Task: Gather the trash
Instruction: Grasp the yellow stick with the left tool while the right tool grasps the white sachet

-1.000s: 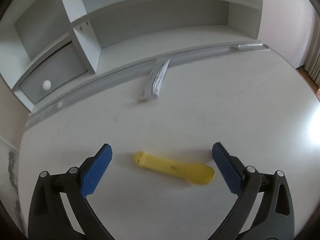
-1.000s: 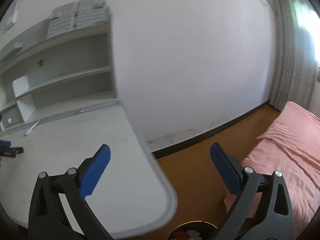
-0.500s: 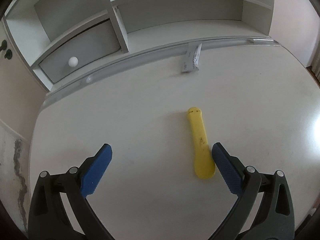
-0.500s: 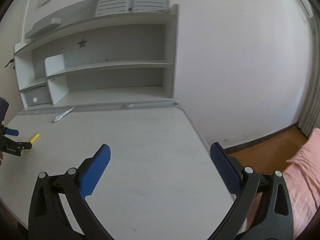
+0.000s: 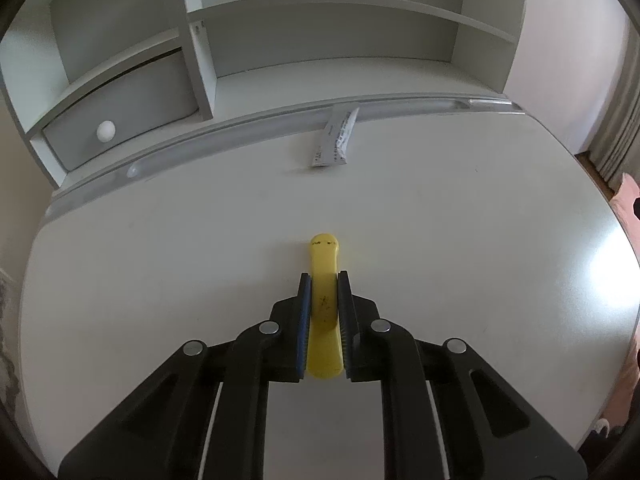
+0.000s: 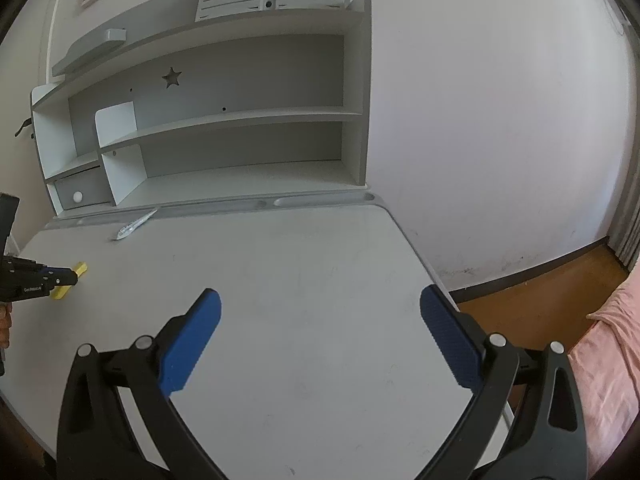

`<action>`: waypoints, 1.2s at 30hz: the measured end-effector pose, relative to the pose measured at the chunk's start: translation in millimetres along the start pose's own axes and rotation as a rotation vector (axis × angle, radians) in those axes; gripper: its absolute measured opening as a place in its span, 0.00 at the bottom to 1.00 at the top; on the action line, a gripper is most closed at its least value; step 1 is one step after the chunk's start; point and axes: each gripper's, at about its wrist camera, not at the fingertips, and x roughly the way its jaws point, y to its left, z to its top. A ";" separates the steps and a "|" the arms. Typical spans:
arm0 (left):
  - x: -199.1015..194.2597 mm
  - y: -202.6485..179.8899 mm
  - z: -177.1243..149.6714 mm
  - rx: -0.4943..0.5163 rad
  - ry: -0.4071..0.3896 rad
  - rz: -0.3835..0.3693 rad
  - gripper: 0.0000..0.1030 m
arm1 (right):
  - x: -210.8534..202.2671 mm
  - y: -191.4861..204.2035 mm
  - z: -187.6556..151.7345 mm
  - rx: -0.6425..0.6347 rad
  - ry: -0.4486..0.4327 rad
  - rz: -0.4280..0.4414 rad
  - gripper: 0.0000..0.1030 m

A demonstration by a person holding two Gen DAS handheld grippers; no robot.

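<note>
A flat yellow strip of trash (image 5: 325,264) lies lengthwise on the white desk (image 5: 160,272). My left gripper (image 5: 324,280) is shut on the yellow strip, its blue pads pressing both long sides. In the right wrist view the left gripper (image 6: 74,276) shows at the far left with the yellow strip (image 6: 81,268) sticking out of it. A white printed wrapper (image 5: 336,140) lies at the back of the desk against the grey groove; it also shows in the right wrist view (image 6: 134,226). My right gripper (image 6: 320,328) is open and empty above the desk's right part.
A grey-white shelf unit (image 5: 328,40) stands along the back of the desk, with a small drawer with a white knob (image 5: 106,131) at the left. The desk's right edge (image 6: 424,256) drops to a wooden floor (image 6: 540,284). A pink bed (image 6: 608,356) is at the right.
My left gripper has moved over the yellow strip and closed on it. My right gripper has swung left to face the desk and shelf, still open.
</note>
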 end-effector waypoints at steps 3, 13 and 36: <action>-4.9 9.1 3.3 -0.013 -0.020 0.016 0.12 | 6.4 10.8 14.2 -0.013 0.001 0.009 0.94; -24.2 78.8 8.7 -0.121 -0.071 0.066 0.12 | 95.3 110.7 72.5 0.005 0.194 0.192 0.94; -4.9 154.4 31.3 -0.195 -0.102 0.034 0.12 | 210.3 257.4 78.5 -0.187 0.398 0.231 0.31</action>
